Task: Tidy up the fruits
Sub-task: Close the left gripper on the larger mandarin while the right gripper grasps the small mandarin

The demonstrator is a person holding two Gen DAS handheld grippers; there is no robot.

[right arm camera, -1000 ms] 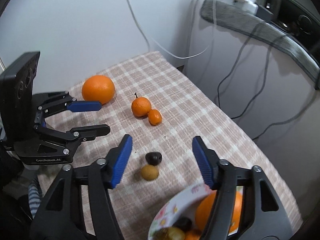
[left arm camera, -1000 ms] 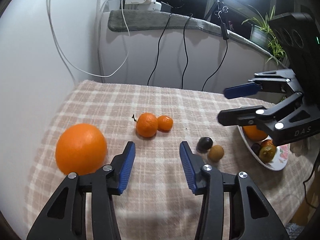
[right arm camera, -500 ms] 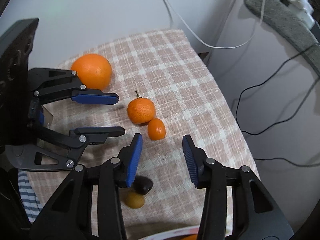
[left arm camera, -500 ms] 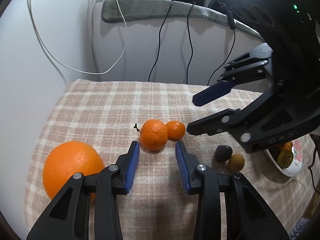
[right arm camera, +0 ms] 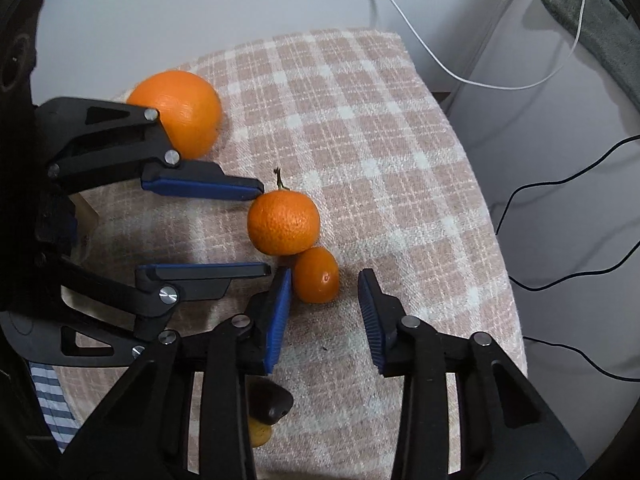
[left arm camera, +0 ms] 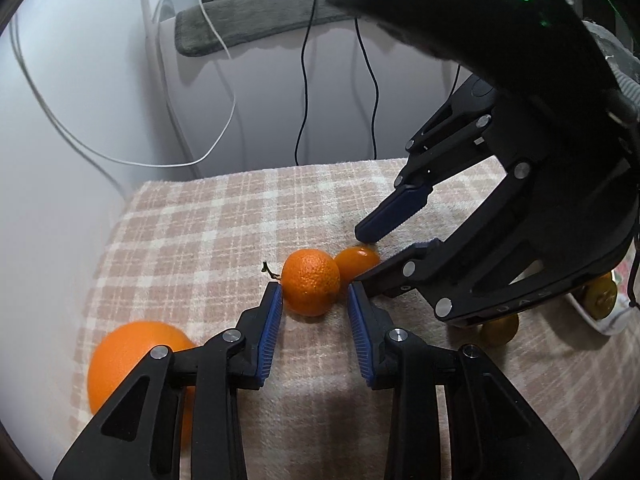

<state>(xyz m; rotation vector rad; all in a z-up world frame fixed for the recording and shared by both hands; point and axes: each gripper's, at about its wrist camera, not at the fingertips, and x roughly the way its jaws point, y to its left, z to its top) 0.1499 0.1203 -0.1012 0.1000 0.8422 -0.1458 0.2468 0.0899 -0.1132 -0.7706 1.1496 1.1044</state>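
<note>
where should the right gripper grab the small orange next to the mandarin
Across the small orange's free flanks, coming from above. The mandarin touches its far end, so fingers fit only on the two open sides. The right gripper, jaws just closing, already straddles it that way.

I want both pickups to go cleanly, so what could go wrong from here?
The tangerine and the small orange fruit touch, so closing on one may roll the other. The left gripper and right gripper, both just closing, sit close together; their fingers could collide.
</note>
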